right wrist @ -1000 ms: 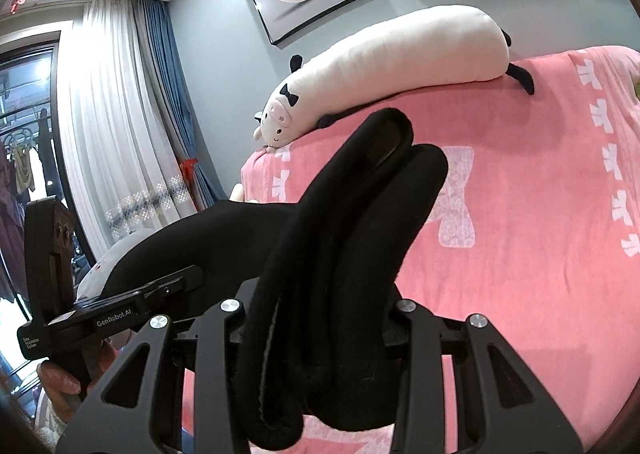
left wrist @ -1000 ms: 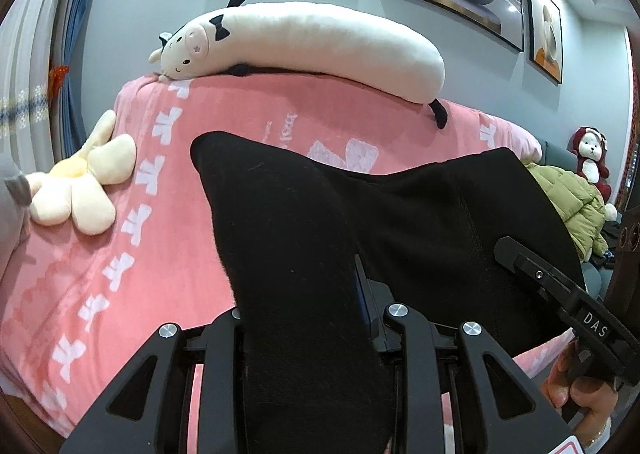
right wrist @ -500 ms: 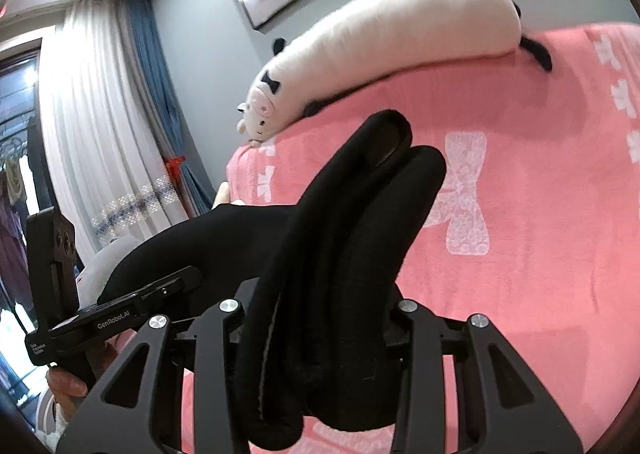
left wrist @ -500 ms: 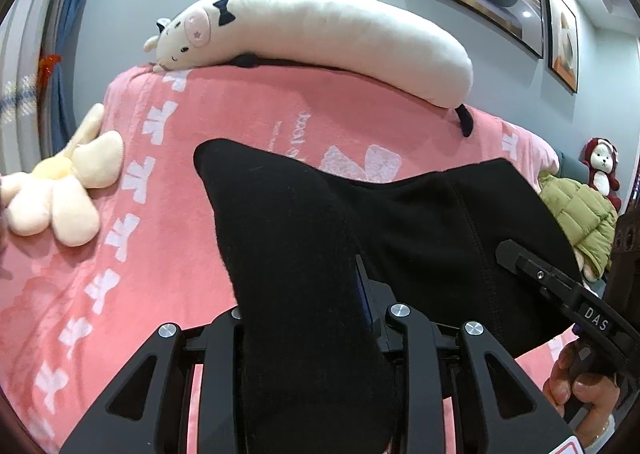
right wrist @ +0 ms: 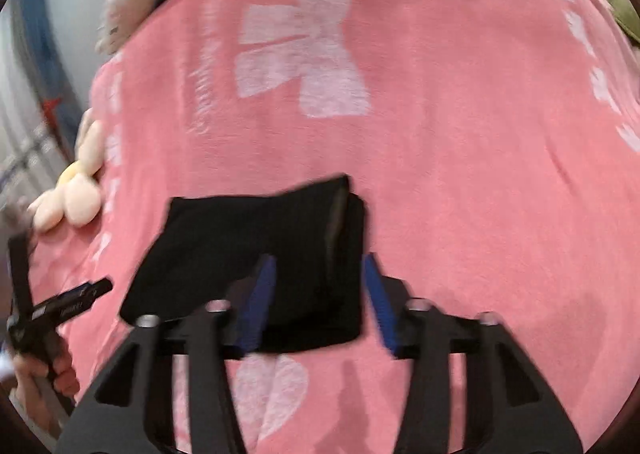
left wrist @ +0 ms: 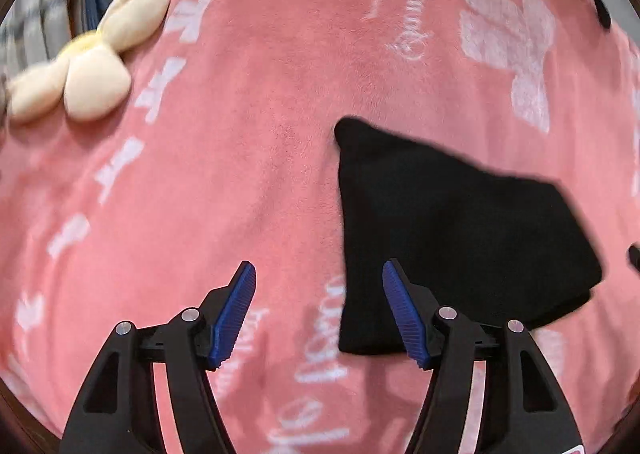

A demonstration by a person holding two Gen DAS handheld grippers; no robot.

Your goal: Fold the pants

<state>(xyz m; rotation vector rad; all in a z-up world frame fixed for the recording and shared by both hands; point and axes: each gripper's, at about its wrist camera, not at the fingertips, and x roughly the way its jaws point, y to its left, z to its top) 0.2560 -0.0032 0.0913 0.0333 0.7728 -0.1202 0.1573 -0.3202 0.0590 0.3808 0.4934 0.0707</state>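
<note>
From my left wrist camera I see the black pants (left wrist: 452,230) lying folded into a thick, soft-edged wedge on the pink blanket (left wrist: 240,134) that covers the bed, their cloth matte and fleecy with no sheen. My left gripper (left wrist: 318,274) has just been opening: its ribbed blue pads (left wrist: 236,314) stand well apart with only bare blanket between them, and the right-hand pad sits in front of the near left corner of the pants without pressing on it. The blanket is plush, with a short velvety nap, printed in white with bows and looping script. A cream plush flower (left wrist: 80,74) with rounded, puffy petals lies at the blanket's left edge. Through the right wrist camera, which is blurred, the pants (right wrist: 248,246) show as a flat stack with layered folds along the right side. My right gripper (right wrist: 316,294) has its blue pads (right wrist: 376,302) on either side of the near right end of that stack, one pad overlapping the cloth, the other just beside the fold; the blur keeps me from telling whether they press on it or stand free. At far left in that view a hand (right wrist: 44,378) grips the other gripper's black handle.
</note>
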